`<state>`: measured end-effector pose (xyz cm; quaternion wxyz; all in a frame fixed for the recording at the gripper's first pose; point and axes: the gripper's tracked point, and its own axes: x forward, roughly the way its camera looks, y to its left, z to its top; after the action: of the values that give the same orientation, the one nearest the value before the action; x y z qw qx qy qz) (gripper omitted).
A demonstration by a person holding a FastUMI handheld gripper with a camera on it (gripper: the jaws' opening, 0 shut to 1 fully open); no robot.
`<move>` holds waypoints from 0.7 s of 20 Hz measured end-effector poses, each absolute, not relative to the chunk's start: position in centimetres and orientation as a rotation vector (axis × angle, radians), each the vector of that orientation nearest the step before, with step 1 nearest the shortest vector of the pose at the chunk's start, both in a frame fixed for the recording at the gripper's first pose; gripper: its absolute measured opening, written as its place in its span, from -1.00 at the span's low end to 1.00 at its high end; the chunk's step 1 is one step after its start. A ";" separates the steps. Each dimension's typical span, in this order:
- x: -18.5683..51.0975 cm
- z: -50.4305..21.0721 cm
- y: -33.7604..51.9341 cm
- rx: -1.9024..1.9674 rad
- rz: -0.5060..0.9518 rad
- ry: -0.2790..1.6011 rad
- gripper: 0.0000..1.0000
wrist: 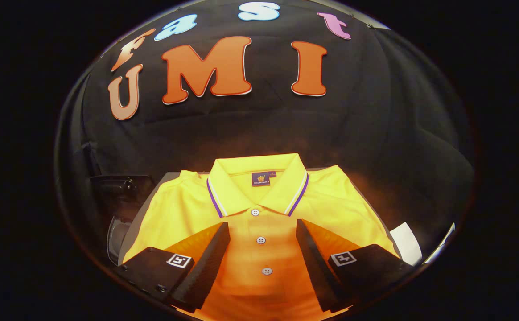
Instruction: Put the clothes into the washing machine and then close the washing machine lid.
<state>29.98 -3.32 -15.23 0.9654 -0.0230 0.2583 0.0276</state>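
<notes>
Nearest to us, our gripper [263,232] is spread wide and grasping nothing: its two wedge-shaped fingers [206,263] angle inward with a broad gap between them, their inner faces ribbed like coarse foam, and each carries a small square marker on its flat upper block. We cannot tell whether the tips touch the cloth or hover just above it.

Between the fingers and running on toward 12 o'clock lies the shirt [259,214], a yellow polo of fine knit fabric, folded into a neat rectangle and lying front up. Its button strip [261,240] sits in the gap, with three small round pale buttons in a line. Beyond the fingertips the soft collar [257,183] spreads open in two points, edged with thin purple and white stripes, and a small dark woven tag sits inside the neck.

The shirt rests on a grey tabletop [163,183], whose bare edge shows at about 10 o'clock of the collar. At 4 o'clock of the shirt a white sheet [406,243] peeks from under its side. At 9 o'clock, a dark, glossy, curved object [119,191] stands beside the tabletop; we cannot tell what it is.
</notes>
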 end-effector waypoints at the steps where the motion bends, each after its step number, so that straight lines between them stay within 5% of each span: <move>1: 29.8 -15.6 -3.2 -0.032 0.062 0.544 0.95; 8: 29.7 -15.5 -3.0 -0.027 0.034 0.608 0.94; 11: 29.7 -15.7 -2.4 -0.044 0.076 0.633 0.68; 14: 29.5 -15.7 -1.9 -0.042 0.110 0.673 0.09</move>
<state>29.51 -1.87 -15.68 0.9422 -0.0205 0.3301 0.0541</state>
